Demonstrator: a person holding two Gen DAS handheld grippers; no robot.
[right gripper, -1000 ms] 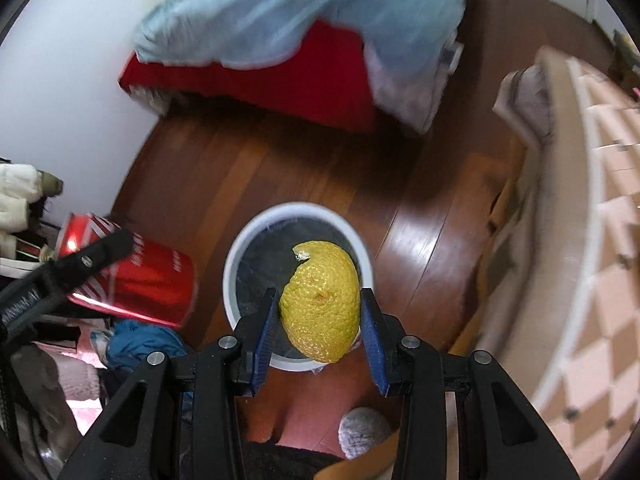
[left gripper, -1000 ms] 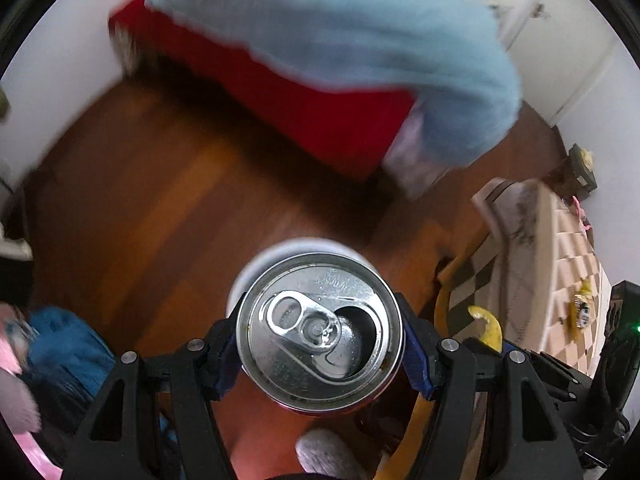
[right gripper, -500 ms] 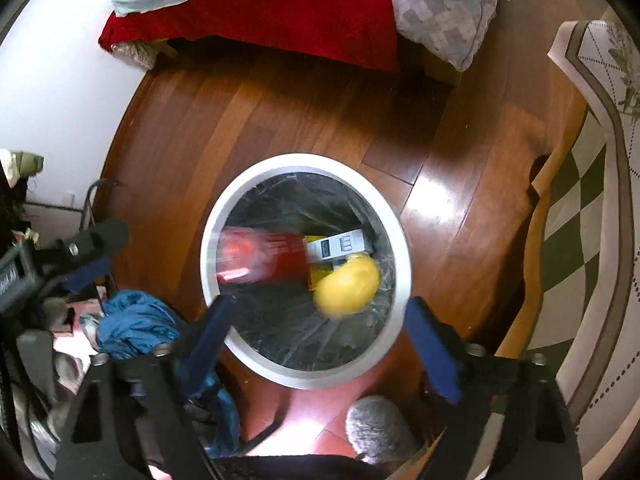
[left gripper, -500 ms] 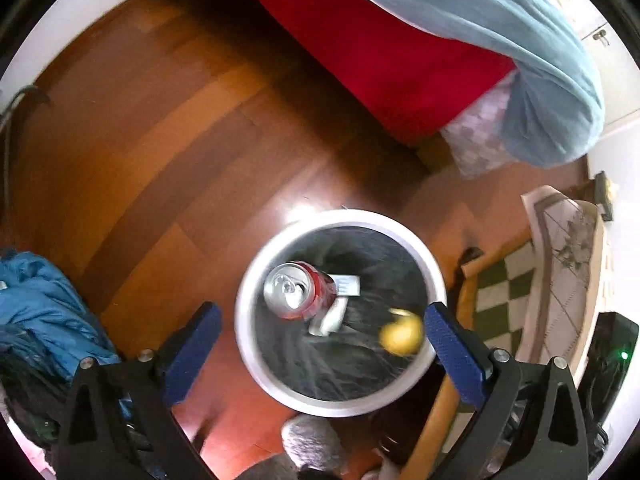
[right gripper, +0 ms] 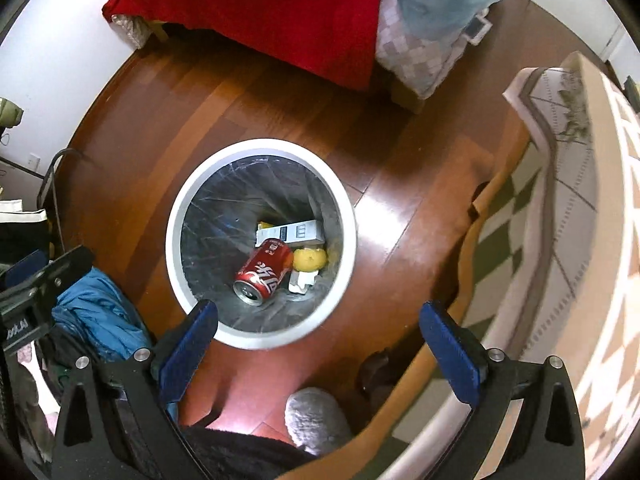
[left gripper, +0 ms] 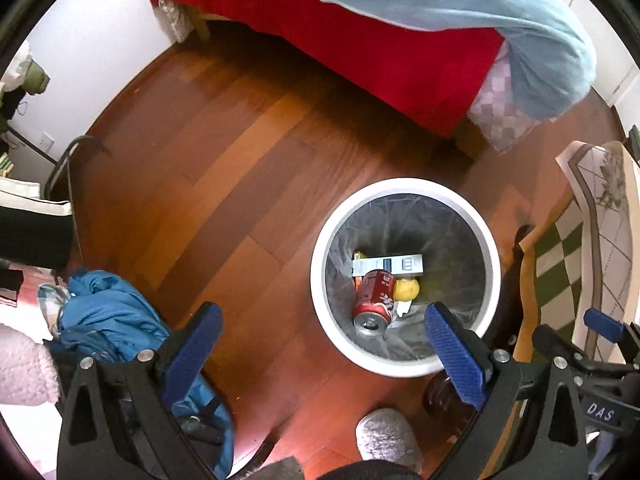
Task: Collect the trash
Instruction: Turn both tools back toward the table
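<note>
Both tongs point down at the floor, jaws wide apart and empty: left tongs [left gripper: 324, 344], right tongs [right gripper: 320, 336]. At 12 o'clock of the right tongs stands the bin [right gripper: 260, 340]; inside lie the can [right gripper: 264, 270], lemon [right gripper: 310, 259] and carton [right gripper: 290, 233]

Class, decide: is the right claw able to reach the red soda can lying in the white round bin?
Probably yes: the right claw is open above the white round bin, and nothing covers the red soda can.

Bin mouth [right gripper: 261, 145] clear above — blue jacket [right gripper: 96, 316] seemingly just left.
</note>
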